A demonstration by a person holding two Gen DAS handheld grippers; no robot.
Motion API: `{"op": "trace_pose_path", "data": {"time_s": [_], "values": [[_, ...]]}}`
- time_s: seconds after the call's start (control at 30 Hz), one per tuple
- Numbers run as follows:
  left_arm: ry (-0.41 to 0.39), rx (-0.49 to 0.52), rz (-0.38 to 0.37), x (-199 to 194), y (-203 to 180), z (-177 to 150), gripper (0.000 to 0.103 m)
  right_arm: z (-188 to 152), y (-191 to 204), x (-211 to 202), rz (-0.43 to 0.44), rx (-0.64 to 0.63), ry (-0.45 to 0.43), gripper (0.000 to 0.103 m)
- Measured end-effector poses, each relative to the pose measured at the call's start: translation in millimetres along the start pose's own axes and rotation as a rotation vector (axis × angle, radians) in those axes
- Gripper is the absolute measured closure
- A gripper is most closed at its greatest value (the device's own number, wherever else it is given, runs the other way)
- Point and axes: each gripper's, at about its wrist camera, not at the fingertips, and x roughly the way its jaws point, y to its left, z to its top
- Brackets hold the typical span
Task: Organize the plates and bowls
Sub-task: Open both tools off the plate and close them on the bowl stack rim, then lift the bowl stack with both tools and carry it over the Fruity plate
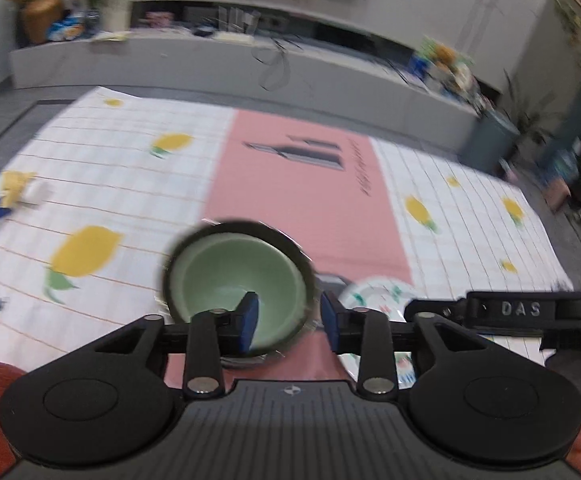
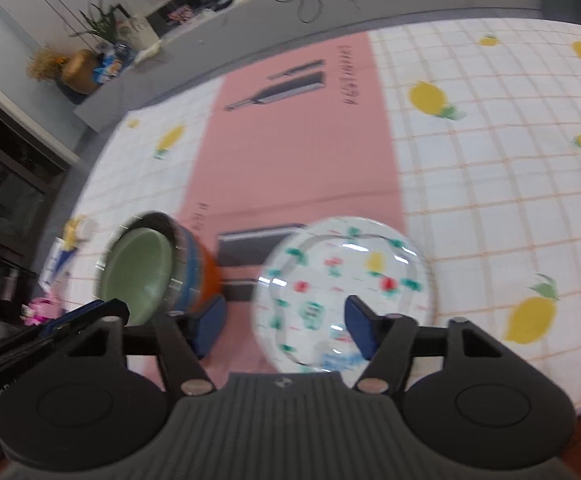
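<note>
Bowls (image 1: 236,280), plate (image 2: 342,292), lemon-print tablecloth (image 2: 490,184), grey media shelf (image 1: 210,52)

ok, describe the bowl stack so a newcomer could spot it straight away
Start at the pink strip down the middle of the lemon-print tablecloth. On its near left edge stands the bowl stack, beside a flat patterned plate. It is the only tall thing there: green inside the top bowl, blue and orange sides below.

Bowl (image 2: 138,270) left of plate (image 2: 342,292)
</note>
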Motion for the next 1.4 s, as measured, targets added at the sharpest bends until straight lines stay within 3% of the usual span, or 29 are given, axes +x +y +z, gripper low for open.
{"op": "trace_pose_path", "data": {"time_s": [0.07, 0.13, 0.23, 0.37, 0.5, 0.67, 1.03, 1.27, 1.4], "values": [[-0.018, -0.043, 0.014, -2, 16, 5, 0.048, 4, 12, 6, 0.029, 0.007, 0.013, 0.024], [-0.022, -0.108, 0.032, 0, 33, 7, 0.047, 8, 22, 15, 0.07, 0.016, 0.036, 0.022], [-0.008, -0.265, 0.051, 10, 63, 3, 0.047, 10, 35, 33, 0.11, 0.04, 0.083, 0.021], [0.042, -0.472, -0.022, 31, 98, -10, 0.047, 11, 43, 62, 0.102, 0.086, 0.14, 0.021], [0.073, -0.548, -0.027, 47, 114, -19, 0.044, 9, 47, 85, 0.08, 0.116, 0.178, 0.024], [0.091, -0.594, -0.038, 61, 124, -20, 0.044, 9, 48, 101, 0.095, 0.135, 0.209, 0.033], [0.154, -0.577, -0.061, 94, 123, -24, 0.044, 14, 38, 126, 0.106, 0.182, 0.256, 0.035], [0.163, -0.581, -0.095, 103, 123, -25, 0.053, 13, 33, 136, 0.142, 0.192, 0.285, 0.054], [0.168, -0.553, -0.081, 103, 120, -23, 0.054, 14, 33, 137, 0.145, 0.176, 0.285, 0.054]]}}
